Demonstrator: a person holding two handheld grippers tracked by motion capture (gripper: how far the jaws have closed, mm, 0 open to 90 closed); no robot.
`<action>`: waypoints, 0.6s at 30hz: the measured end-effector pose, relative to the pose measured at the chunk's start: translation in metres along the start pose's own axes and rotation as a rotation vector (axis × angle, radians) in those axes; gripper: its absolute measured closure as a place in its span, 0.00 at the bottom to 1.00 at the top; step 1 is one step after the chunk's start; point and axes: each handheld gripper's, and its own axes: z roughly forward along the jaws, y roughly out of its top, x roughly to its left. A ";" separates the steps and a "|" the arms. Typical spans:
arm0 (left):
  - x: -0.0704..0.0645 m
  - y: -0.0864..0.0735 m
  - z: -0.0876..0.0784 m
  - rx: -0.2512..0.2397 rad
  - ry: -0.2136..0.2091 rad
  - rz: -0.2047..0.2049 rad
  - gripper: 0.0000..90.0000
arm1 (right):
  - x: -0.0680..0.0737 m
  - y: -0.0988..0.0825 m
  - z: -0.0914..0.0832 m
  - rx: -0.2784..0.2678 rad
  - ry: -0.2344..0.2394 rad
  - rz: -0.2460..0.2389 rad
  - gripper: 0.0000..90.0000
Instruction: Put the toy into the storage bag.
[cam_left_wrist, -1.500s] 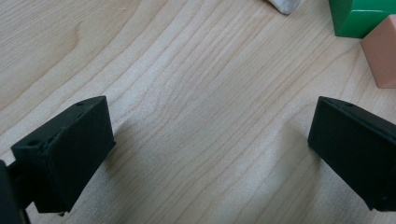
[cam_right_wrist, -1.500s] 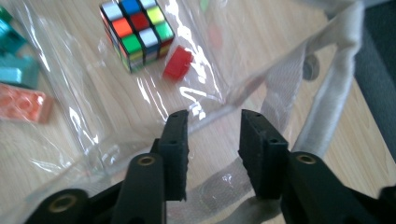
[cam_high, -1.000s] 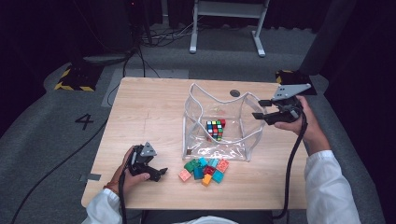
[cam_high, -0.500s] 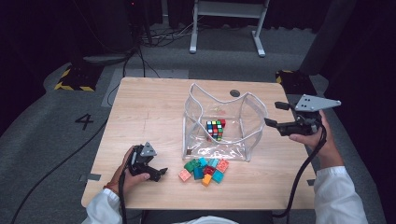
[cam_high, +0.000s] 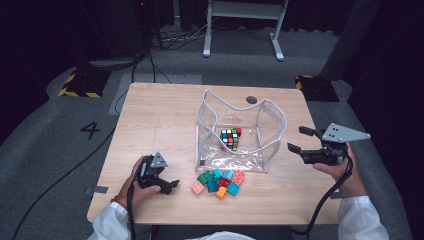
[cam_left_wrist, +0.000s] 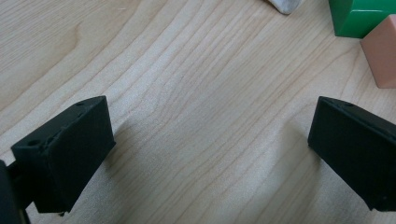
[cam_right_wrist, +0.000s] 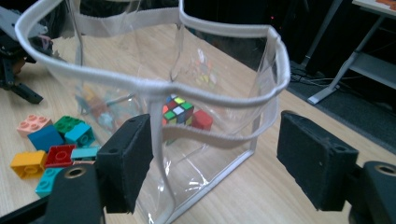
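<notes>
Hovering off the table's right edge, the right gripper (cam_high: 299, 139) is pointing at the clear plastic pouch (cam_high: 240, 131), its jaws spread wide after just opening, nothing pressed between them. That pouch is standing open mid-table (cam_high: 165, 107), holding a puzzle cube (cam_high: 230, 139) and a red brick (cam_right_wrist: 202, 119). Resting near the front left edge, the left gripper (cam_high: 170, 185) is sitting with jaws apart over bare wood, just beside a cluster of toy bricks (cam_high: 218, 181).

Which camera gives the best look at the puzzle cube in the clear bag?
The right gripper view: the puzzle cube sits close, seen through the clear bag. The high view shows it smaller, from above.
</notes>
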 end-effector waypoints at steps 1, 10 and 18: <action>0.000 0.000 0.000 0.000 -0.001 -0.001 0.00 | 0.003 -0.005 0.001 0.006 0.007 0.014 0.31; 0.000 0.000 0.000 0.001 -0.001 0.000 0.00 | 0.025 -0.039 0.015 0.072 0.037 -0.007 0.33; 0.000 0.000 0.000 0.001 -0.001 0.000 0.00 | 0.048 -0.066 0.035 0.115 0.105 0.019 0.34</action>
